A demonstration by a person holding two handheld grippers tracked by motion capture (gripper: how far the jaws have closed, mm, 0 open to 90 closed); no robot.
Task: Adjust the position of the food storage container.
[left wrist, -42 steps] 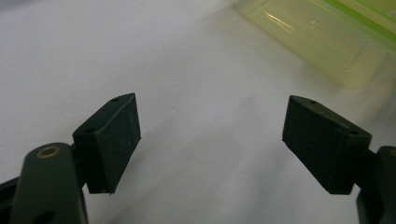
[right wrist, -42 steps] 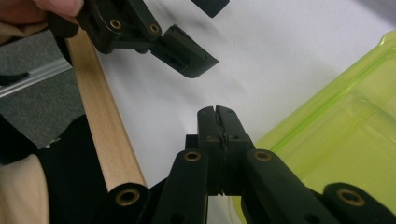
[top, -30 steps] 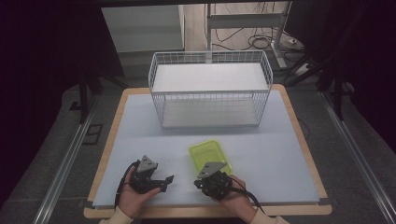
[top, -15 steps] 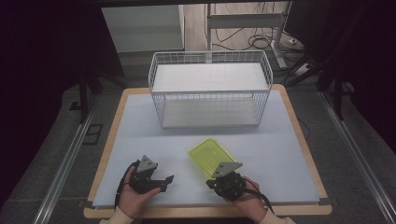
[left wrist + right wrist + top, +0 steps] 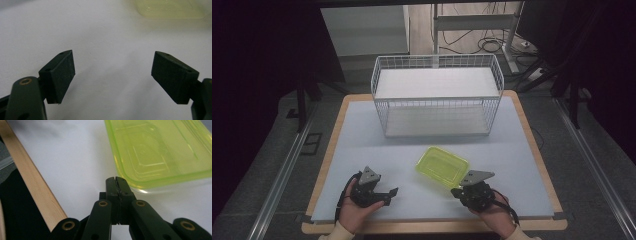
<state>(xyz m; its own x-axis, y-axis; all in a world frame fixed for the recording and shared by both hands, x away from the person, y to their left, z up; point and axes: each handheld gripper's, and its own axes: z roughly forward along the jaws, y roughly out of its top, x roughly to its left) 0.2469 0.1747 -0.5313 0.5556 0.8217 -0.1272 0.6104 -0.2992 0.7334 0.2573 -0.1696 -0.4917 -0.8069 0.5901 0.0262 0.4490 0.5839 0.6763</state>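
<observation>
A translucent yellow-green plastic container (image 5: 443, 166) lies on the pale blue table top, in front of the white wire basket (image 5: 437, 95). My right gripper (image 5: 458, 192) sits just at the container's near right corner. In the right gripper view its jaws (image 5: 116, 180) are pressed together with nothing between them, right beside the container's rim (image 5: 160, 152). My left gripper (image 5: 391, 192) rests at the front left, pointing right toward the container, with its jaws (image 5: 113, 53) wide apart and empty. The container's edge (image 5: 170, 8) lies well beyond them.
The table's wooden border (image 5: 32, 187) runs close to the right gripper, with dark floor past it. The wire basket stands at the back centre on the table top (image 5: 362, 150). Metal rails (image 5: 282, 175) flank the table.
The right gripper has drawn back to the right, off the container. The container has turned a little and now lies flat. The left gripper has stayed put.
</observation>
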